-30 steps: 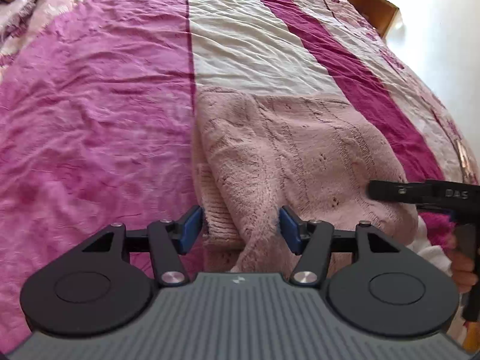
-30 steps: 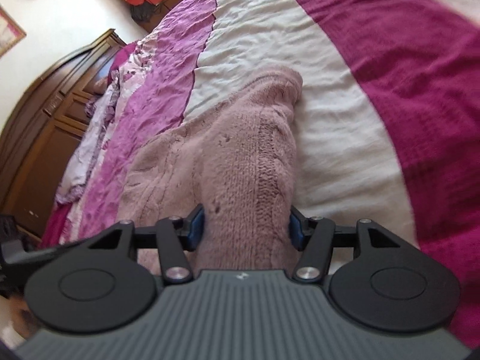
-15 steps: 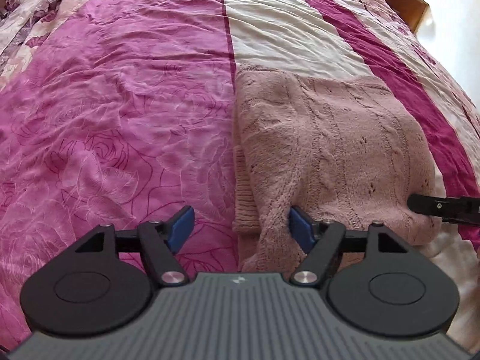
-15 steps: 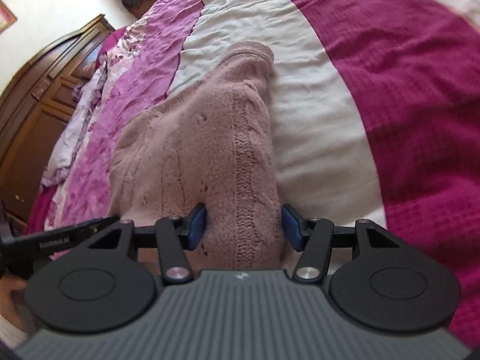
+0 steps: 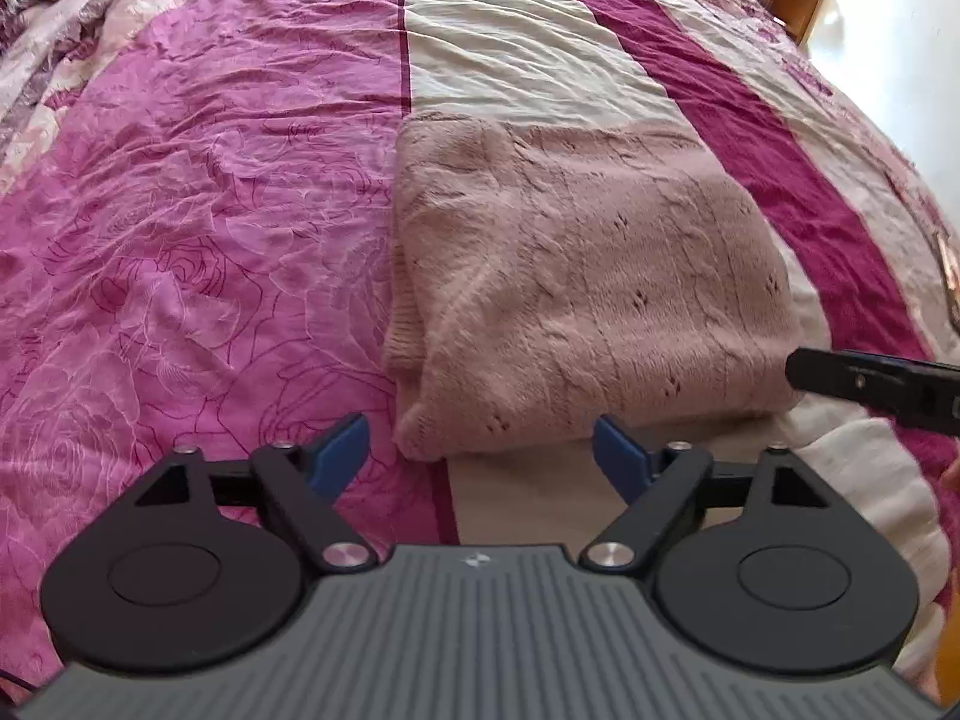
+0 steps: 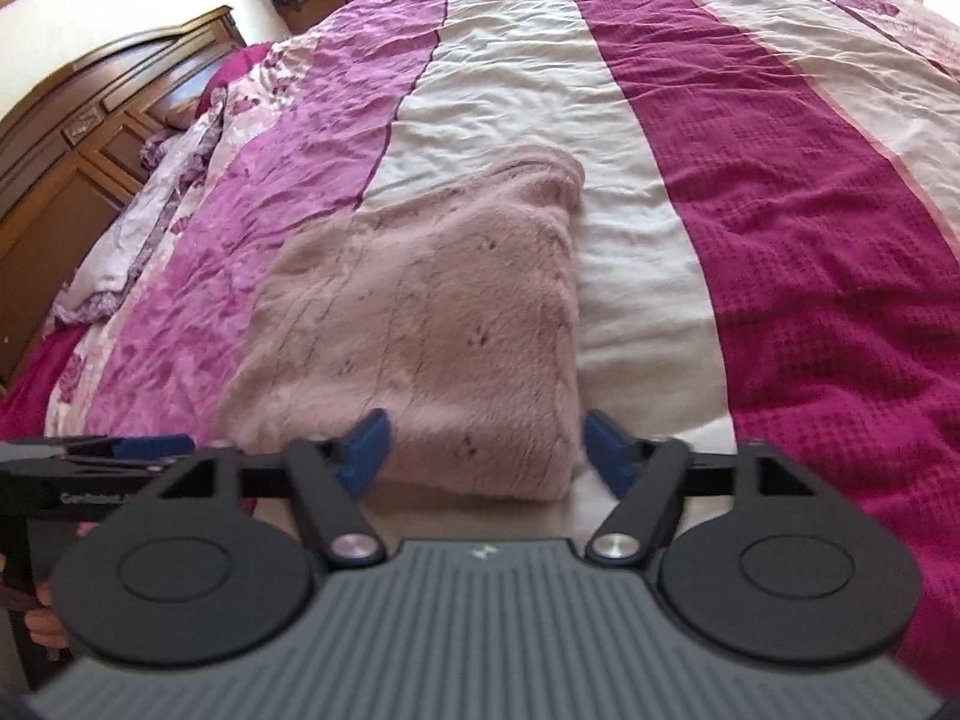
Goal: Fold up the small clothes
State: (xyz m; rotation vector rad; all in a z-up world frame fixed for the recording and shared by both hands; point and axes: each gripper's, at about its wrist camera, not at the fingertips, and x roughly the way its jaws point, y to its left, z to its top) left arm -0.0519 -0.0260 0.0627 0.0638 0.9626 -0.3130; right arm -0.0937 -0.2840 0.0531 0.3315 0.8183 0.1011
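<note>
On my left wrist view the bedspread [image 5: 198,228] fills the nine o'clock side in pink rose print, with a cream stripe and dark magenta stripes running up toward twelve and one o'clock; my left tool [image 5: 480,450] sits at six o'clock with its blue pads spread wide and nothing between them, the bare bedspread showing in the gap; the folded pink knit sweater [image 5: 576,294] lies flat on the bed just beyond the pads, its near corner close to the gap but apart from both pads; a ribbed under-layer peeks out along its nine o'clock edge; at three o'clock the black tip of my right tool [image 5: 876,384] reaches in beside the sweater's corner.

On my right wrist view the wooden headboard [image 6: 90,138] stands at ten o'clock; my left tool [image 6: 102,456] shows at nine o'clock, blue pad visible; the sweater [image 6: 432,324] lies across the pink and cream stripes at centre, folded into a rough rectangle; my right tool [image 6: 480,456] at six o'clock is spread wide, holding nothing, its pads flanking the sweater's near edge; whether they touch it I cannot tell.
</note>
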